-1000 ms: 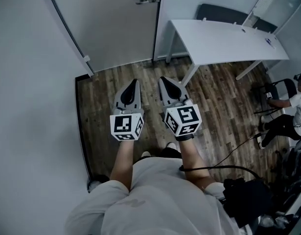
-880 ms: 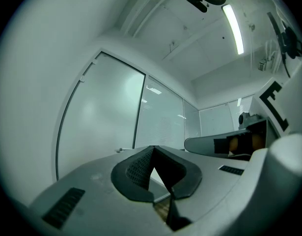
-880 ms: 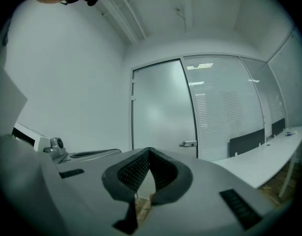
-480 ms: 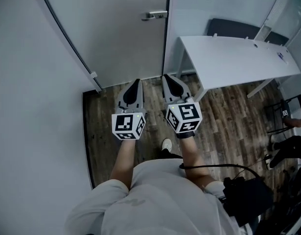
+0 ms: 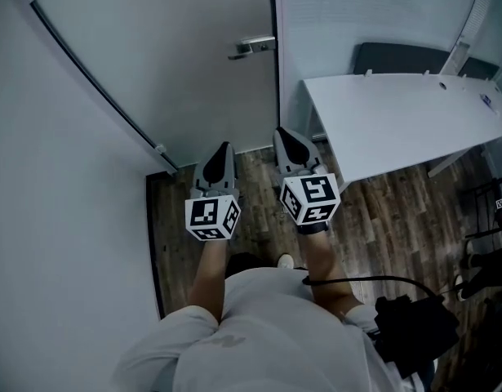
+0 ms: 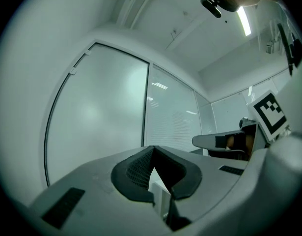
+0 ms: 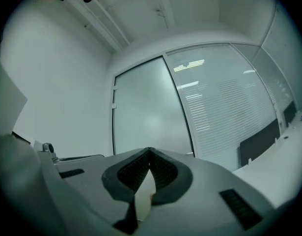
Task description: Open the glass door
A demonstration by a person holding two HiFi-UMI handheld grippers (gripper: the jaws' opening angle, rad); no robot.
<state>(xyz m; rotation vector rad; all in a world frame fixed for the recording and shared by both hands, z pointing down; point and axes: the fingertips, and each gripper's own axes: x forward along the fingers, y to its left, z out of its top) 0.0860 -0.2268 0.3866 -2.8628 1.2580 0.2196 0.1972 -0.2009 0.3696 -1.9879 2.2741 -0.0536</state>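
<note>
Glass, pale and milky, made up the door right in front of you. Its silver handle sat at the door's right edge, next to the dark frame, and the door looked shut against that frame.

You held both grippers out toward the door, side by side, above the brown wood floor. Your left gripper had its jaws pressed together with nothing between them. Your right gripper had its jaws pressed together too, and nothing was inside them either. Neither gripper touched the door or the handle (the handle was well apart from both, farther up the door). Each gripper carried a cube with black and white squares at its back end, near your wrists.

To the right of the door stood a glass wall with thin stripes across it. A white desk stood by that wall, just to the right of your right gripper. A dark panel showed behind the desk. A grey wall ran along your left side. A black cable curved by your right arm.
</note>
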